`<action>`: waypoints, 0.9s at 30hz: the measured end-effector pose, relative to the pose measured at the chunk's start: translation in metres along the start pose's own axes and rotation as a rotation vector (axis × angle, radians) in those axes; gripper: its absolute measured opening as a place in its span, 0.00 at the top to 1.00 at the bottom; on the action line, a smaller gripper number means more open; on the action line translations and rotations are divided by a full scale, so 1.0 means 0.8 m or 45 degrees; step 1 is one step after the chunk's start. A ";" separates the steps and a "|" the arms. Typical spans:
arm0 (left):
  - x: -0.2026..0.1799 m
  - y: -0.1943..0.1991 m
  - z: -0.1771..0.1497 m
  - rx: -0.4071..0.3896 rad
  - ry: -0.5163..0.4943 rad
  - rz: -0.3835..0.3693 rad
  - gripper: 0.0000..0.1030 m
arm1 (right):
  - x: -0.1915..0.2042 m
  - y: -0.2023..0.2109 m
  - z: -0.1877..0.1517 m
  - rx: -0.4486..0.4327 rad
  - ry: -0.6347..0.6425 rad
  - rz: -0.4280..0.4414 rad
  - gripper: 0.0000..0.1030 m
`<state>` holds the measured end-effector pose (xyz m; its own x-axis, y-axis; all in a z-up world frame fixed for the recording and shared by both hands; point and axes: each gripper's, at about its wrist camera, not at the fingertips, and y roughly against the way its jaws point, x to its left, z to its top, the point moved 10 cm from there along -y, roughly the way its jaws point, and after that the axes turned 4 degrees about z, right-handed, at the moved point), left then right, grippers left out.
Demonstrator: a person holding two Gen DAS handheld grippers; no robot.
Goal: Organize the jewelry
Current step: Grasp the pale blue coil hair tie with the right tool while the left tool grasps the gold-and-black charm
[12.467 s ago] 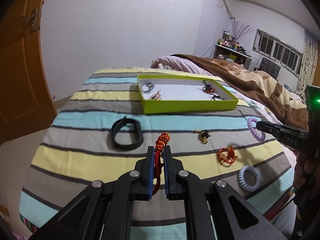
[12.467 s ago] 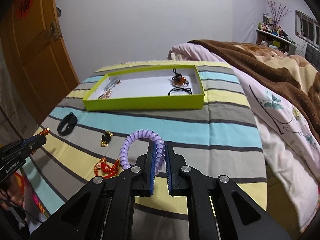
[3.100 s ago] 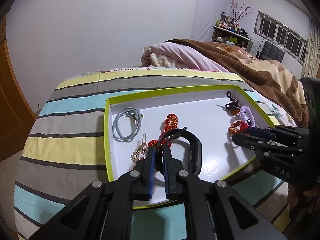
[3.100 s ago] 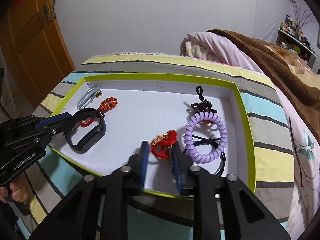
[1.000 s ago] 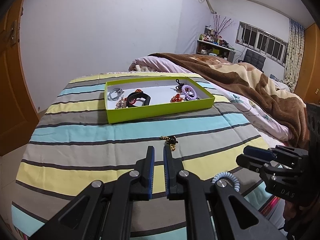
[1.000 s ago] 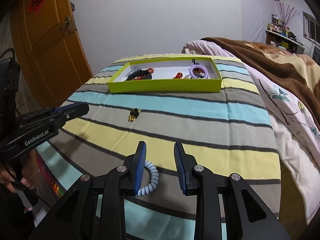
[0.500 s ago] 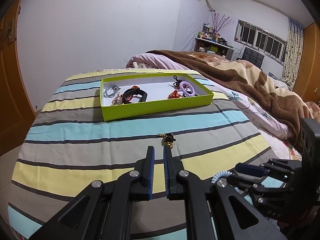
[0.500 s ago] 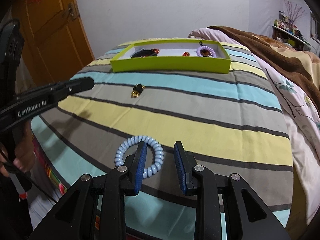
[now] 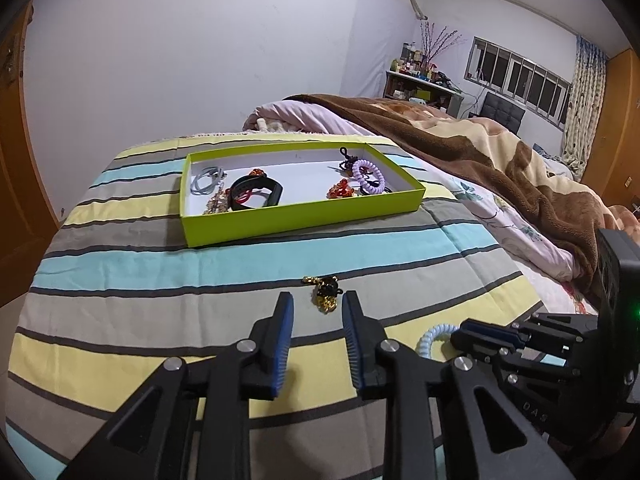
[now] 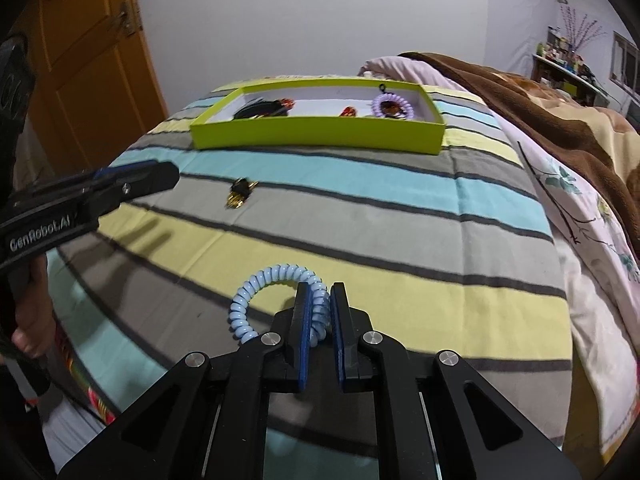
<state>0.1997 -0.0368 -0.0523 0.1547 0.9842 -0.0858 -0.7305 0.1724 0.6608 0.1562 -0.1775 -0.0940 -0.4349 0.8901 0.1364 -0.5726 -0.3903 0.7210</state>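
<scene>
Left gripper (image 9: 316, 308) released, jaws just opened, gold-black charm (image 9: 326, 292) lying between the tips at 12 o'clock; lower squarely before clamping. Right gripper (image 10: 320, 304), just closed, grasps the pale blue coil band (image 10: 256, 288); lift cleanly toward the green tray (image 10: 320, 134) at 12.

Striped bedspread (image 9: 120, 264) with green tray (image 9: 304, 220), gold-black trinket (image 9: 326, 292), blue coil tie (image 10: 276, 300)
</scene>
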 end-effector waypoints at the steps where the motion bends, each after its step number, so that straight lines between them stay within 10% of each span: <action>1: -0.001 -0.003 0.001 0.003 -0.001 -0.002 0.75 | -0.002 0.000 0.002 -0.003 -0.003 -0.002 0.91; 27: -0.015 -0.078 -0.011 0.197 -0.022 0.028 0.81 | -0.020 -0.005 0.022 -0.026 -0.036 -0.008 0.91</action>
<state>0.2376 -0.0594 -0.0995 0.1521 0.9867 -0.0580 -0.6229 0.1412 0.7695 0.1779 -0.1861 -0.0871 -0.4119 0.8985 0.1514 -0.5895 -0.3895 0.7077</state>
